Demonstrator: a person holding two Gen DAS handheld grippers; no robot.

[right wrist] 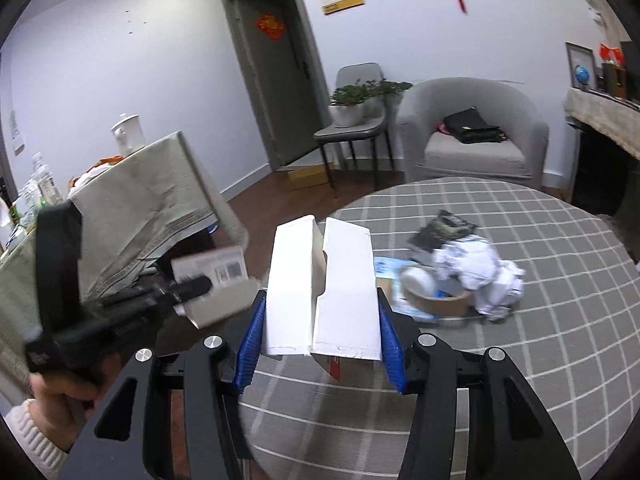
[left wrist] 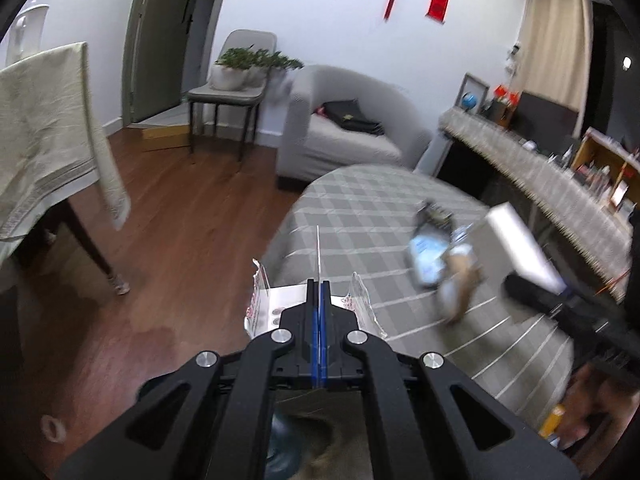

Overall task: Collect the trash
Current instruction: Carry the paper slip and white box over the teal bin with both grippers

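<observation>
My left gripper (left wrist: 319, 292) is shut on a thin, flat silver wrapper (left wrist: 267, 306) held edge-on above the near left edge of the round checked table (left wrist: 360, 208). It also shows in the right wrist view (right wrist: 208, 284) at the left. My right gripper (right wrist: 320, 320) is shut on a white cardboard box (right wrist: 324, 280) with open flaps, held above the table. It also shows in the left wrist view (left wrist: 520, 240). A trash pile (right wrist: 452, 276) of crumpled white paper, a tape roll, a blue sheet and a dark wrapper lies on the table. It also shows blurred in the left wrist view (left wrist: 440, 256).
A grey armchair (right wrist: 472, 132) with a black bag stands beyond the table. A chair with potted plants (right wrist: 352, 112) is next to a door. A cloth-covered table (right wrist: 132, 200) stands at the left. A long sideboard (left wrist: 540, 168) runs at the right.
</observation>
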